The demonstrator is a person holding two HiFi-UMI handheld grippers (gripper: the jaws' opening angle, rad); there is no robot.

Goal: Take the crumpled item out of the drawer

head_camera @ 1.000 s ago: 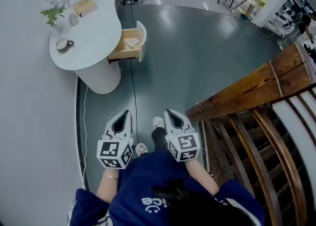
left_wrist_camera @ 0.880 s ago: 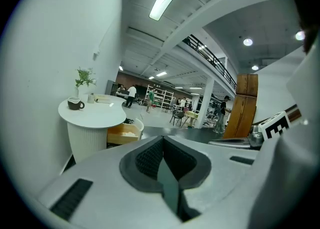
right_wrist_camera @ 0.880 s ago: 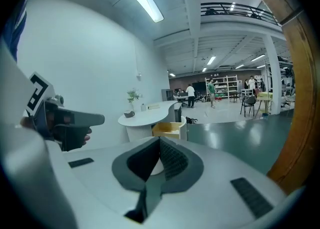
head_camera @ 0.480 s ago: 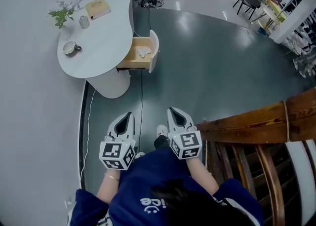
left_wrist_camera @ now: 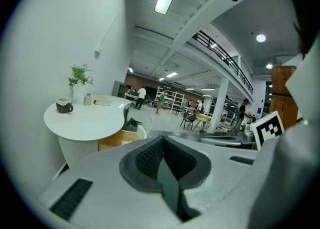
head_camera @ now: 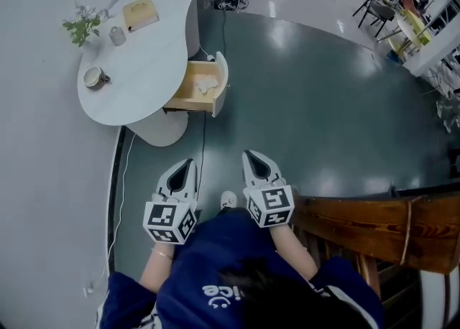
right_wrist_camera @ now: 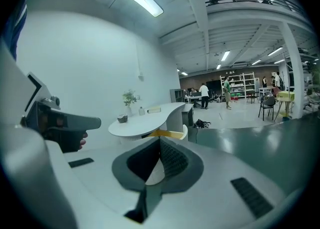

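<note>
A pale crumpled item [head_camera: 206, 84] lies inside the open wooden drawer [head_camera: 188, 95] of a white rounded table [head_camera: 147, 51], far ahead of me across the floor. My left gripper [head_camera: 188, 164] and right gripper [head_camera: 248, 155] are held side by side close to my body, both pointing toward the table, both shut with nothing between their jaws. The left gripper view shows its closed jaws [left_wrist_camera: 161, 138] with the table [left_wrist_camera: 87, 119] and drawer [left_wrist_camera: 116, 140] beyond. In the right gripper view the same table [right_wrist_camera: 145, 121] stands beyond its closed jaws [right_wrist_camera: 160, 140].
On the tabletop are a cup [head_camera: 93, 76], a small jar [head_camera: 117, 34], a plant [head_camera: 80, 27] and a tan box [head_camera: 140, 13]. A cable [head_camera: 203, 141] runs along the floor below the drawer. A wooden bench [head_camera: 374, 227] stands at my right. A wall [head_camera: 43, 177] is on the left.
The view has swung, so the wooden bench has dropped toward the lower right and more open floor shows. Both grippers keep the same shut pose near my body.
</note>
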